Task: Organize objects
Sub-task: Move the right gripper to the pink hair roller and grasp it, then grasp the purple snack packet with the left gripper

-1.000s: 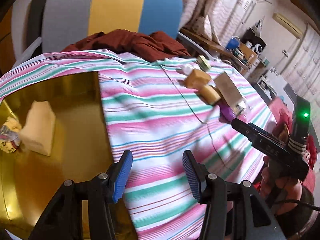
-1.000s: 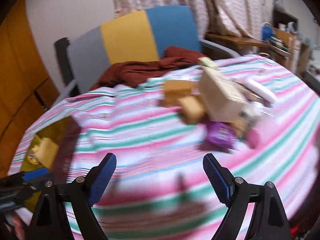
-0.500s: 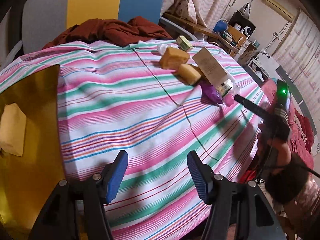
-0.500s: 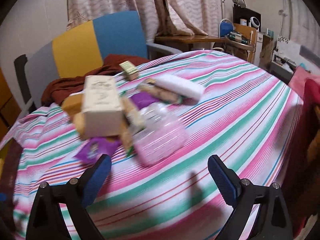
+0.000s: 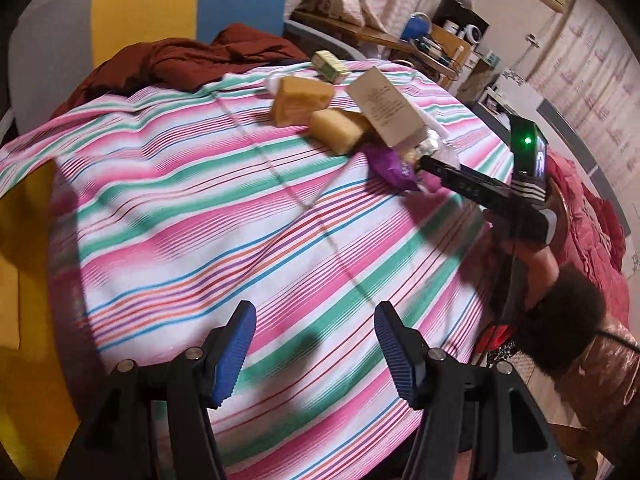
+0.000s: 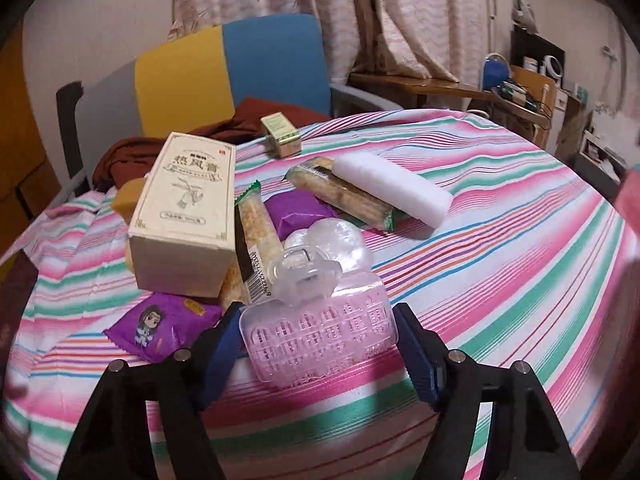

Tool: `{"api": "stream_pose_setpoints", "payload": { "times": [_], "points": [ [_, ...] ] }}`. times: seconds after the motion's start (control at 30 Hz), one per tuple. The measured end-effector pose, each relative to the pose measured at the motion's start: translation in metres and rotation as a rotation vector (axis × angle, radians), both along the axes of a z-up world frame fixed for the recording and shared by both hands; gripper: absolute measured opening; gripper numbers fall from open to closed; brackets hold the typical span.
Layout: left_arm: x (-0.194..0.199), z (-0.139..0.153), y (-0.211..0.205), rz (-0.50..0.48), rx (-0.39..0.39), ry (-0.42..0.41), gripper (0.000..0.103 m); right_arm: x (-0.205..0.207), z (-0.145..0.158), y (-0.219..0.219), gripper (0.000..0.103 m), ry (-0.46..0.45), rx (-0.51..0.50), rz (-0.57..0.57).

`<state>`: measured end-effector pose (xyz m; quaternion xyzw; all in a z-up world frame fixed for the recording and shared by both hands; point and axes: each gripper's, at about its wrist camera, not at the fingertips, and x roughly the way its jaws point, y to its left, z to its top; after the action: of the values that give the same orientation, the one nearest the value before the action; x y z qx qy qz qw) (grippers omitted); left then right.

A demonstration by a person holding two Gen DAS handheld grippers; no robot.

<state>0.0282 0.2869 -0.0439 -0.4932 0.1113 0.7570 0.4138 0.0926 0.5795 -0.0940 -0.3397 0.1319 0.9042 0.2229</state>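
Flanking one pink case (image 6: 320, 340): right claw (image 6: 320, 354).

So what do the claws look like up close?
Each claw is black plastic with two ribbed blue pads and silver bolts at the joints. In the left view, the right claw's body has a green light, white stripes and a black cable; a fuzzy dark sleeve covers the arm.

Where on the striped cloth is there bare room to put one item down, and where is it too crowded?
Free: the wide striped cloth between the open left tongs and the yellow sponge block; also the cloth right of the white foam bar. Crowded: the cluster around the beige cardboard box, purple snack packet and pink plastic case.
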Motion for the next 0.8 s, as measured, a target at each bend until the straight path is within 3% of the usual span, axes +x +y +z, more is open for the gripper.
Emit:
{"api": "stream_pose_setpoints", "payload": {
  "times": [0.13, 0.33, 0.53, 0.8],
  "points": [
    [0.000, -0.002, 0.027, -0.043, 0.005, 0.011, 0.062, 0.007, -0.001, -0.003, 0.073, 0.029, 0.012, -0.044],
    [-0.002, -0.010, 0.081, -0.092, 0.018, 0.013, 0.062, 0.029, -0.003, 0.010, 0.073, 0.087, -0.005, -0.228],
    [0.003, -0.015, 0.140, -0.162, 0.007, 0.100, 0.063, 0.030, -0.006, 0.013, 0.073, 0.103, -0.026, -0.230],
    [-0.011, -0.028, 0.179, -0.124, -0.030, 0.152, 0.063, 0.027, -0.011, 0.017, 0.073, 0.109, -0.058, -0.228]
  ]
}}
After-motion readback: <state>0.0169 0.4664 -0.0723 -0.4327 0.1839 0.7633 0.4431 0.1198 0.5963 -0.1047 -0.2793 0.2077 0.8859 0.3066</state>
